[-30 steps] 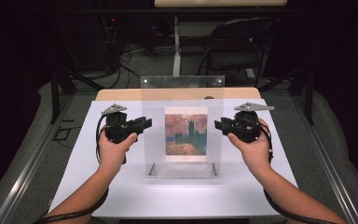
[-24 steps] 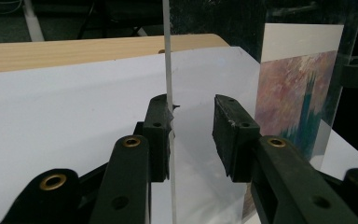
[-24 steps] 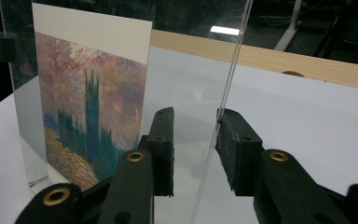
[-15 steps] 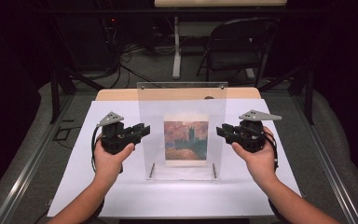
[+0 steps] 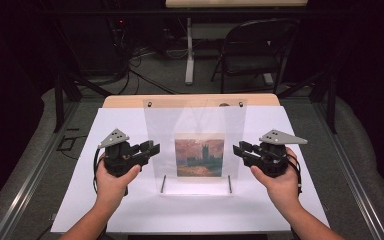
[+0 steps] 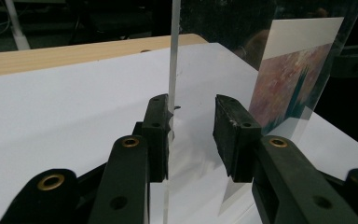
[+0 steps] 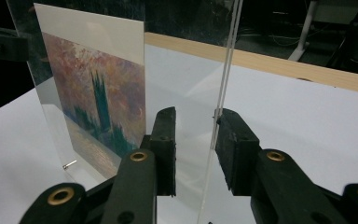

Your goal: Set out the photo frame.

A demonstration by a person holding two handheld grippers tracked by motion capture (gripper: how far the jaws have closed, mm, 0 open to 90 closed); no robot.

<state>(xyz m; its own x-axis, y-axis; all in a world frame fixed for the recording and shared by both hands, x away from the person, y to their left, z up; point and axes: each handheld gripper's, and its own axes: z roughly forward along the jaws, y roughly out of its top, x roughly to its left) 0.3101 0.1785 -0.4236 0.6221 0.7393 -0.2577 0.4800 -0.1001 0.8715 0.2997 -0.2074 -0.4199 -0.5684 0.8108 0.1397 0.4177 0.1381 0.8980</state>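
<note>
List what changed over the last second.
Both hands drew the left gripper and right gripper toward the person. This tipped the top edge of the clear picture frame the same way. Unchanged: the frame's side edges sit between open jaws, and its foot rests on the white sheet.

The clear picture frame (image 5: pixel 195 145) is standing taller than a second earlier and sitting nearer the person, while the left gripper (image 5: pixel 150 150) and right gripper (image 5: pixel 240 151) at its side edges are drawing back along the worktop (image 5: pixel 130 210)
</note>
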